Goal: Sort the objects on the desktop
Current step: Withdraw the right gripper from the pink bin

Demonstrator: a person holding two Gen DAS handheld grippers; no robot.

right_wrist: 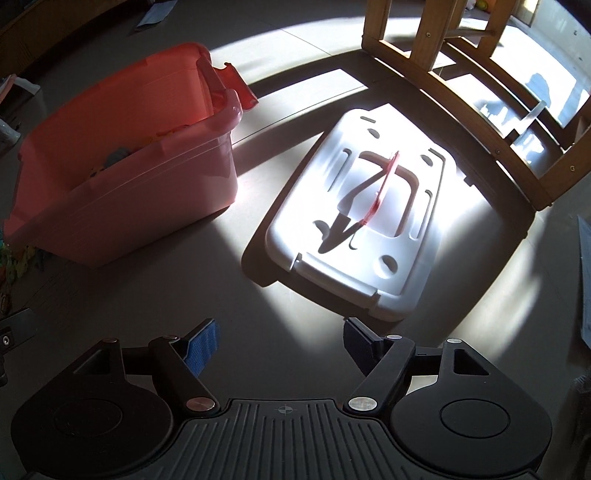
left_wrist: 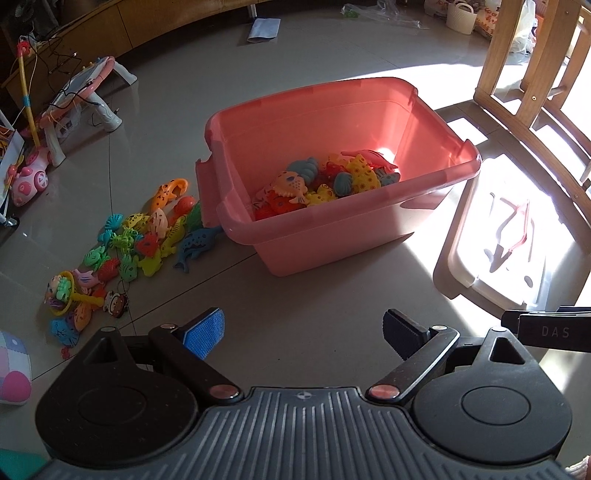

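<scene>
A pink plastic bin (left_wrist: 332, 229) stands on the floor ahead of my left gripper (left_wrist: 301, 334) and holds several plastic toy fish (left_wrist: 325, 181). More toy fish (left_wrist: 147, 236) lie scattered on the floor left of the bin. My left gripper is open and empty, above the floor in front of the bin. In the right wrist view the bin (right_wrist: 122, 184) is at the left and its white lid (right_wrist: 369, 221) with a red handle lies on the floor ahead. My right gripper (right_wrist: 282, 349) is open and empty, just short of the lid.
A wooden chair frame (right_wrist: 461, 96) stands behind the lid. A pink toy table (left_wrist: 81, 99), a pink toy car (left_wrist: 27, 181) and a yellow rod (left_wrist: 27, 96) are at the far left. A paper sheet (left_wrist: 263, 29) and a white basket (left_wrist: 460, 16) lie further back.
</scene>
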